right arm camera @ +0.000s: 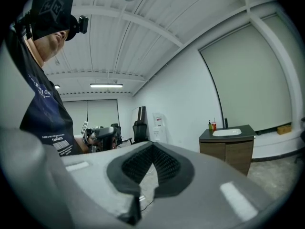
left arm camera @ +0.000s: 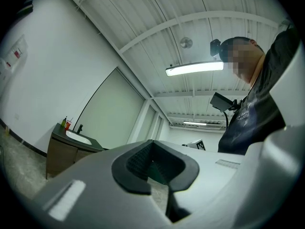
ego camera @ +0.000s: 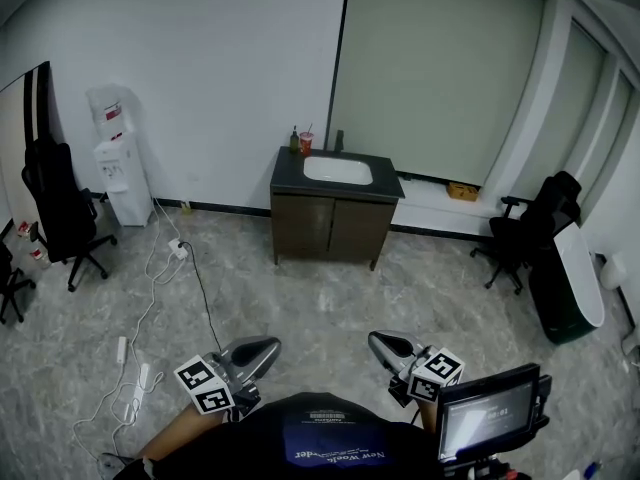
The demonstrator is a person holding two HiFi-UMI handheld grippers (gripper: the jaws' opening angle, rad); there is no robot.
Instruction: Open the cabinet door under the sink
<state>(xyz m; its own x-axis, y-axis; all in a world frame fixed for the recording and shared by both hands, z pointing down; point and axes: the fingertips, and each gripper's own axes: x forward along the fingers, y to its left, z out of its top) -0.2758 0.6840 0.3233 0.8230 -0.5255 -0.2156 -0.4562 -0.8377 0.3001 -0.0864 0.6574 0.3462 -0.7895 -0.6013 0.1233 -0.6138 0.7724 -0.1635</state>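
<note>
The two brown cabinet doors [ego camera: 330, 228] are both shut, side by side under the white sink [ego camera: 338, 170], which is set in the dark top of the cabinet [ego camera: 288, 226]. The cabinet stands against the wall [ego camera: 230, 68]. At the back left corner of its top stand a bottle [ego camera: 294, 140] and a red cup [ego camera: 305, 142], with the faucet [ego camera: 339, 139] behind the sink. A water dispenser [ego camera: 122, 173] and an office chair [ego camera: 60, 208] stand to the cabinet's left. Well apart from the cabinet, across the grey floor [ego camera: 330, 303], both tools point towards it. The left tool [ego camera: 268, 347] has its jaws together on nothing, and so does the right tool [ego camera: 378, 342].
</note>
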